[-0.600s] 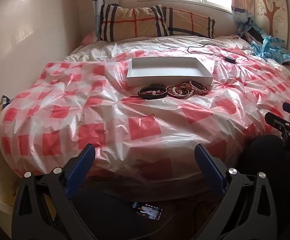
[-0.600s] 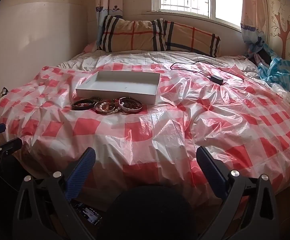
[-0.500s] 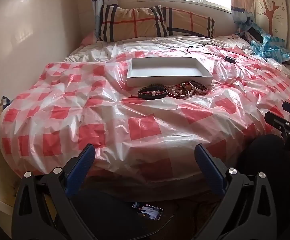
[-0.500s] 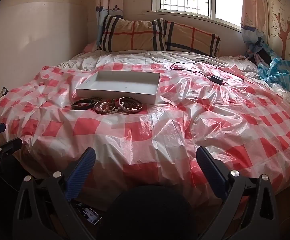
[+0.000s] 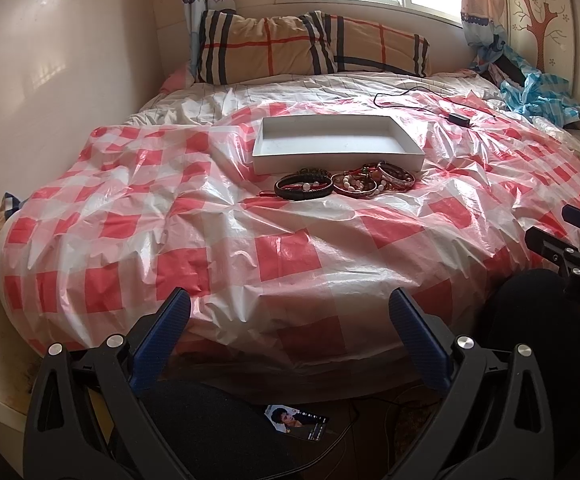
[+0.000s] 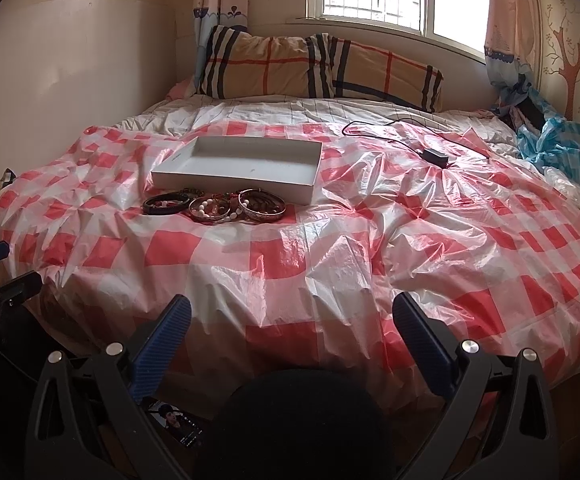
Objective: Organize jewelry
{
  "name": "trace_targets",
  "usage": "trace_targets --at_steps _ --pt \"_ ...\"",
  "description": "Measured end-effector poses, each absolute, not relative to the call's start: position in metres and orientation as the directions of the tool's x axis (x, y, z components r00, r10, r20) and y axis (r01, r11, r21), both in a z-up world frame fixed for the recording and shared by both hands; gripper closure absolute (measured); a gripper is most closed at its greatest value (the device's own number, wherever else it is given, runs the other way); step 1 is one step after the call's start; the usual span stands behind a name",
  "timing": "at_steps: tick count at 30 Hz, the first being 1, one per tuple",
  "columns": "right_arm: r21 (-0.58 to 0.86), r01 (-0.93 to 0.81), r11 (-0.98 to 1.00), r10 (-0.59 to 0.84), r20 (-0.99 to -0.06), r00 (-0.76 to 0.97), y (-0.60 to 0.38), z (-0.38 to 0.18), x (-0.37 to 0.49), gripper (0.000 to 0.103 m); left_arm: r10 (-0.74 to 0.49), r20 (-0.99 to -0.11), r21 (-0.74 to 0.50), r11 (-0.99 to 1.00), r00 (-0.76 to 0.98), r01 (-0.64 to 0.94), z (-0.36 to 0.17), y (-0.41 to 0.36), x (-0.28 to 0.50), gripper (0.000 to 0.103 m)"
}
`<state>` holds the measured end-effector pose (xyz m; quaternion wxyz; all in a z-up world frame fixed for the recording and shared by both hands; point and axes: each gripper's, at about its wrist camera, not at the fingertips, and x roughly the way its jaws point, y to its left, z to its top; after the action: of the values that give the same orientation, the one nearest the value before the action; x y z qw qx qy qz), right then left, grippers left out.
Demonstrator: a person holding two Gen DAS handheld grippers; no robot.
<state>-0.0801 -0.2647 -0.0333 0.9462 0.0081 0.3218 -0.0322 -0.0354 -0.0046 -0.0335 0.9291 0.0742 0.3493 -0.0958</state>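
Observation:
A shallow white tray (image 5: 405, 160) (image 6: 162, 178) lies empty on the bed's red-and-white checked plastic sheet (image 5: 282, 256) (image 6: 329, 248). Just in front of it lie several bracelets: a black one (image 5: 303, 187) (image 6: 166, 203), a beaded one (image 5: 354, 186) (image 6: 212, 210) and metal bangles (image 5: 395, 175) (image 6: 262, 204). My left gripper (image 5: 290, 316) is open and empty, well short of the bed's near edge. My right gripper (image 6: 291, 318) is open and empty, also far from the bracelets. Each gripper shows at the other view's edge.
Plaid pillows (image 5: 309, 46) (image 6: 317, 66) lie at the head under the window. A black charger with cable (image 5: 459, 119) (image 6: 435, 156) lies behind the tray on the right. Blue cloth (image 6: 553, 144) is heaped at far right. A phone (image 5: 297, 420) lies on the floor. A wall borders the left.

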Motion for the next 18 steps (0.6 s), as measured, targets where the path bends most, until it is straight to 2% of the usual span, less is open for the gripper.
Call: trace_targets --at_steps 6,12,18 --pt "-0.015 0.065 0.998 -0.061 -0.587 0.807 -0.263 -0.033 -0.082 0.006 -0.127 -0.663 0.071 0.970 0.738 0.231 -0.033 -0.005 -0.036 0.007" --pt "-0.017 0.046 0.999 -0.047 -0.622 0.782 -0.257 -0.034 -0.079 0.006 -0.128 -0.660 0.065 0.972 0.740 0.226 -0.032 -0.001 -0.039 0.007" --pt "-0.067 0.046 0.997 -0.077 -0.590 0.803 -0.247 -0.033 -0.079 0.006 -0.131 -0.659 0.042 0.977 0.741 0.210 -0.029 0.011 -0.037 0.007"
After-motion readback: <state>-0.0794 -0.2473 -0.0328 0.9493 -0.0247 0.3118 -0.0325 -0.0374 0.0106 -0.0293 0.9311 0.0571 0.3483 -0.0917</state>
